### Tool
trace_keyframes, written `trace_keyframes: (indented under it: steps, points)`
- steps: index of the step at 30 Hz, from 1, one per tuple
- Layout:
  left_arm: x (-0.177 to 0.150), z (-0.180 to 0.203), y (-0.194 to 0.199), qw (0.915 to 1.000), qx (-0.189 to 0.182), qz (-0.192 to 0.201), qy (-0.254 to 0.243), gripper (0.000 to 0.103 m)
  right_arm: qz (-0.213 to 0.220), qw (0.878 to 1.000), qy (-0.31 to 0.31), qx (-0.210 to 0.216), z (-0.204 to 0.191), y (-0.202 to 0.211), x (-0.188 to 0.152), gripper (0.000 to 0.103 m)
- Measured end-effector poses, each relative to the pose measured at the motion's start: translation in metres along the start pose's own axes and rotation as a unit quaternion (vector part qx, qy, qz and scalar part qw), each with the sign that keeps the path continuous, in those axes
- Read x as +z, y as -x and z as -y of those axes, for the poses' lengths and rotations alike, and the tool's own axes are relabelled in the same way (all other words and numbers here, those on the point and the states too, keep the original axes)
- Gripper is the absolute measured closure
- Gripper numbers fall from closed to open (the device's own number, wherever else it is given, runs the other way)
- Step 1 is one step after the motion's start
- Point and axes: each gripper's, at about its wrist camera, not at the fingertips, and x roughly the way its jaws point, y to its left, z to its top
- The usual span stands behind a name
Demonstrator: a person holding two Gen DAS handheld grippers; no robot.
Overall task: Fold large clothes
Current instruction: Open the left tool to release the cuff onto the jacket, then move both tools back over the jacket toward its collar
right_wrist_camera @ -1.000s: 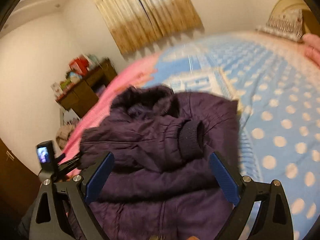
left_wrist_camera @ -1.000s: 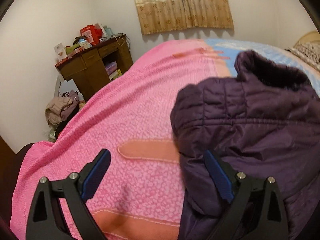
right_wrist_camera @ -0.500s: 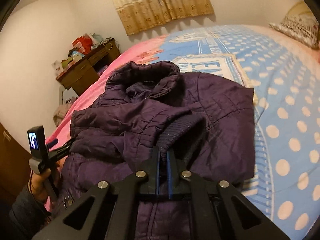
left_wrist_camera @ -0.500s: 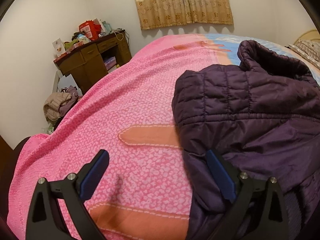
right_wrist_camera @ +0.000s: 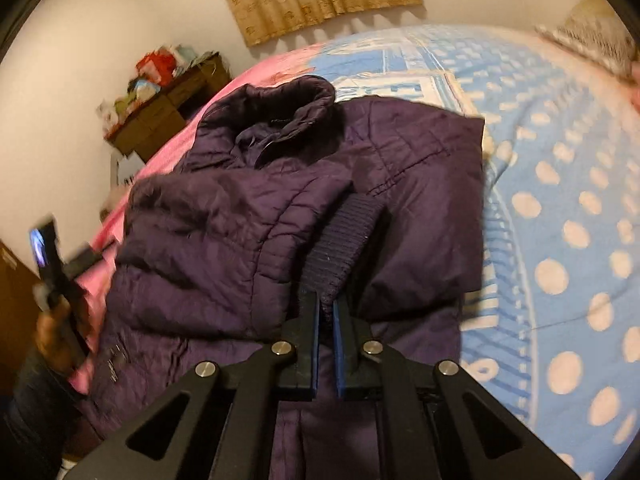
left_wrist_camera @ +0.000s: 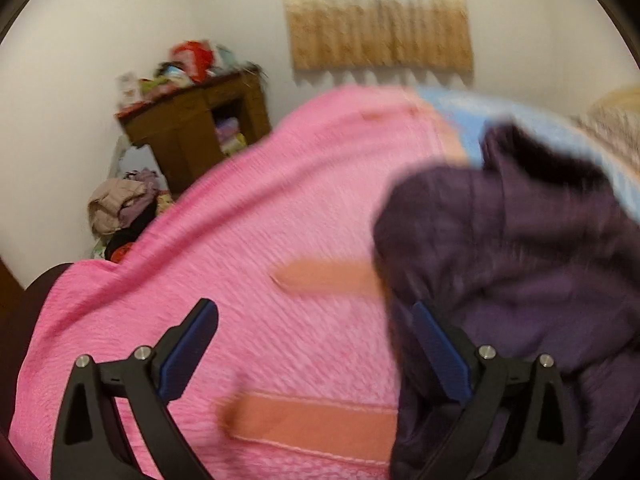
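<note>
A dark purple quilted jacket (right_wrist_camera: 248,208) lies on the bed, collar toward the far wall, one sleeve folded across its front. My right gripper (right_wrist_camera: 326,300) is shut on the sleeve's ribbed knit cuff (right_wrist_camera: 344,236). In the left wrist view the jacket (left_wrist_camera: 520,248) fills the right side, on the pink blanket (left_wrist_camera: 260,240). My left gripper (left_wrist_camera: 316,340) is open and empty, its right finger at the jacket's left edge, its left finger over the blanket. The left gripper also shows at the left edge of the right wrist view (right_wrist_camera: 60,272).
The bed has a blue dotted sheet (right_wrist_camera: 560,200) to the right of the jacket. A brown desk (left_wrist_camera: 192,132) with clutter stands by the far wall. A heap of clothes (left_wrist_camera: 120,208) lies on the floor beside it. A curtain (left_wrist_camera: 380,20) hangs behind.
My right gripper closed on the sleeve cuff from wide open and has pulled it toward me. My left gripper stays open by the jacket's left edge; its view now blurs with motion.
</note>
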Motion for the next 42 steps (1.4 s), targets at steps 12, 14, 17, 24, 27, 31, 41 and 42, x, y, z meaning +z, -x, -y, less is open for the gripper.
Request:
trace_keyframes:
  steps: [12, 14, 17, 24, 27, 31, 41, 42]
  points:
    - [0.031, 0.059, -0.013, 0.9996, -0.027, 0.008, -0.009, 0.0, 0.07, 0.997, 0.022, -0.011, -0.043, 0.017, 0.047, 0.03]
    - [0.02, 0.07, -0.024, 0.9995, -0.01, -0.011, -0.028, 0.0, 0.05, 0.998, 0.027, 0.002, -0.048, -0.006, 0.05, 0.031]
    - [0.0, 0.074, -0.045, 0.9976, 0.005, -0.051, -0.047, 0.0, 0.02, 1.0, 0.023, 0.004, -0.046, -0.04, 0.046, 0.032]
    - [-0.014, 0.062, -0.058, 0.9957, -0.026, -0.083, -0.031, 0.0, 0.006, 1.0, 0.017, -0.007, -0.03, -0.061, 0.023, 0.041]
    - [-0.018, 0.061, -0.053, 0.9962, -0.024, -0.078, -0.032, 0.0, 0.014, 0.999, 0.044, -0.025, -0.035, -0.061, 0.016, 0.041]
    - [-0.02, 0.058, -0.055, 0.9952, -0.038, -0.088, -0.02, 0.0, 0.029, 0.997, 0.06, -0.033, -0.035, -0.069, 0.015, 0.041]
    - [-0.023, 0.064, -0.049, 0.9954, -0.032, -0.08, -0.042, 0.0, 0.034, 0.996, 0.073, -0.036, -0.034, -0.069, 0.011, 0.041]
    - [-0.022, 0.065, -0.048, 0.9955, -0.03, -0.078, -0.044, 0.0, 0.034, 0.996, 0.075, -0.039, -0.034, -0.069, 0.012, 0.041]
